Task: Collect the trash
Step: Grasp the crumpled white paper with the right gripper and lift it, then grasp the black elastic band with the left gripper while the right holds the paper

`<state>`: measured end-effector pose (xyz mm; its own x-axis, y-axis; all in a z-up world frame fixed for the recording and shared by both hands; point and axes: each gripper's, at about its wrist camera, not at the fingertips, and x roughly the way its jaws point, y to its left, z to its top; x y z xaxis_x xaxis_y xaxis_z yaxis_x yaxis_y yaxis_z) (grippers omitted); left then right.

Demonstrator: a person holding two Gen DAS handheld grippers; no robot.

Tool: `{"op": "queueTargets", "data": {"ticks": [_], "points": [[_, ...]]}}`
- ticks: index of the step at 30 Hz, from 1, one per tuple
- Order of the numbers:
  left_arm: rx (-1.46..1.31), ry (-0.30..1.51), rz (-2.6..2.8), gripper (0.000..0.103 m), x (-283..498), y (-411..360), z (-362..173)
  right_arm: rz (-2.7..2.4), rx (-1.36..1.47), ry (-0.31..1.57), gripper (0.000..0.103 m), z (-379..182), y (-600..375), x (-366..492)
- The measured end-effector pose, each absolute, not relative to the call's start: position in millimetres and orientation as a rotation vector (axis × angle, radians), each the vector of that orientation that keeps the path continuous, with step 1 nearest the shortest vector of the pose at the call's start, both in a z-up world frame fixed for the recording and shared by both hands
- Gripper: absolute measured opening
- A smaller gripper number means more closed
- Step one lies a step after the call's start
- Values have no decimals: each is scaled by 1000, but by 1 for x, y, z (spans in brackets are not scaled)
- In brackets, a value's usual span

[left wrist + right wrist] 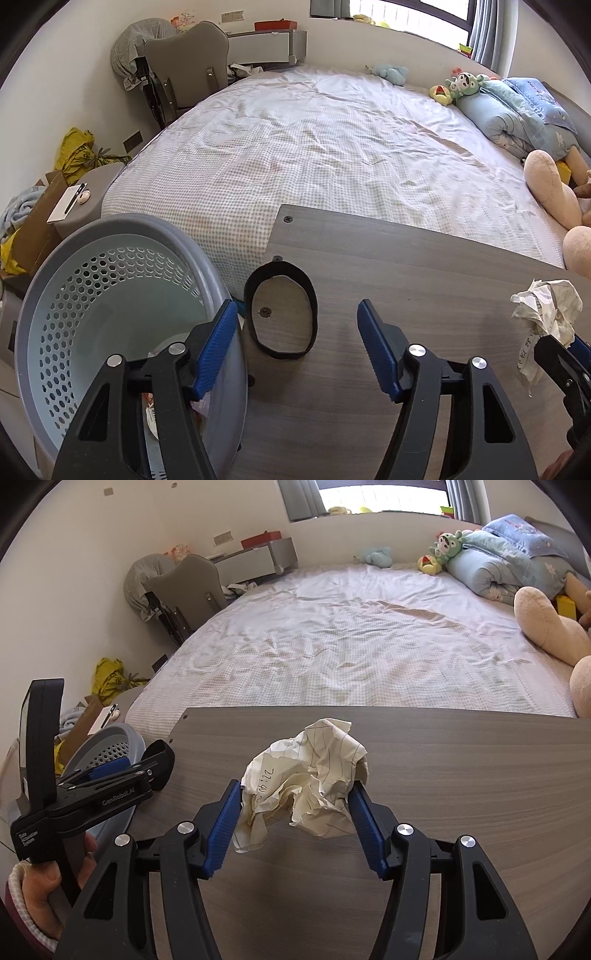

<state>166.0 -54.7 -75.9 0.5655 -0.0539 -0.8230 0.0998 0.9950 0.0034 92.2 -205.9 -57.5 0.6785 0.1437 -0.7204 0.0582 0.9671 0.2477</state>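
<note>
A crumpled sheet of lined paper (pixel 310 782) sits between the blue pads of my right gripper (pixel 295 788), which is shut on it just above the wooden table (pixel 461 775). The left wrist view shows the same paper (pixel 546 310) at the far right. My left gripper (pixel 297 306) stands open over the table's left edge with nothing in it. A black elastic band (pixel 285 355) lies on the table just ahead of its fingers. Its left finger (pixel 218 347) hangs over the pale blue perforated basket (pixel 122 221), which holds some trash at the bottom.
A bed (pixel 332 147) with a checked sheet lies beyond the table. Plush toys (pixel 554 192) and a rolled blue quilt (pixel 517 118) are at its right. A grey chair (pixel 188 62) stands at the far left. Boxes and a yellow bag (pixel 77 151) crowd the floor behind the basket.
</note>
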Motion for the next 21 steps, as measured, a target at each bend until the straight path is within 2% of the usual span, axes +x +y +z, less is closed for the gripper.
{"op": "queueTargets", "data": {"ticks": [2, 6, 8, 12, 13, 21], "points": [[61, 976, -95, 48, 169, -58, -79, 50, 268, 826, 58, -58, -209, 91], [74, 999, -106, 34, 173, -65, -87, 46, 287, 818, 58, -58, -216, 88], [80, 1014, -108, 21, 175, -68, -91, 44, 295, 813, 58, -58, -218, 88], [87, 1018, -114, 9, 177, -69, -95, 43, 304, 810, 58, -57, -220, 87], [85, 1018, -120, 3, 177, -70, -95, 42, 306, 810, 58, -57, -221, 87], [66, 1041, -217, 1, 161, -79, -92, 37, 326, 805, 58, -57, -224, 82]]}}
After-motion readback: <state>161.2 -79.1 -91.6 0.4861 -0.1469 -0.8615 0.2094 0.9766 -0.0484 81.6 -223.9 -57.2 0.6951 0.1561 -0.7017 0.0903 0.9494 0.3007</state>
